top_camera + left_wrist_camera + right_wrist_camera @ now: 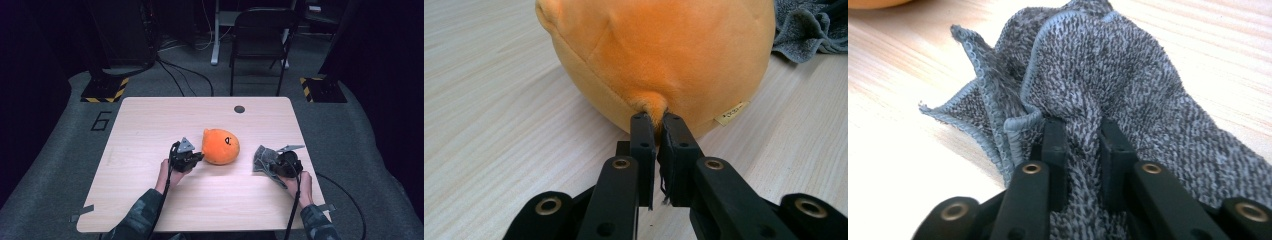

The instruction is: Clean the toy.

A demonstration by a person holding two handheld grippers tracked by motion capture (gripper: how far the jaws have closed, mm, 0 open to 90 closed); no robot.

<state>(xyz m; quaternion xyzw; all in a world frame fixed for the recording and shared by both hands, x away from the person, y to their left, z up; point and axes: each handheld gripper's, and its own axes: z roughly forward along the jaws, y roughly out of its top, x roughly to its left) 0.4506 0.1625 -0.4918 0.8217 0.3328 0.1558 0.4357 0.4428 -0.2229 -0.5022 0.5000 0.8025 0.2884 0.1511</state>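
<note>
Orange plush [220, 146] mid-table [150, 120]; left gripper [199, 158] at it, right gripper [266, 161] on grey cloth [260, 159].

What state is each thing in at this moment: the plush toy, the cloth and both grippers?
Orange plush toy: resting on the table, pinched at a small fold.
Grey cloth: crumpled, a fold clamped.
Left gripper: shut on the toy's fabric.
Right gripper: shut on the cloth.

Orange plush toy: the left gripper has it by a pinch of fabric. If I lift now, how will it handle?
The orange plush toy looks soft and light; the left gripper only pinches a small tuft, so it would probably dangle and swing. Its rounded body may roll if pushed.
</note>
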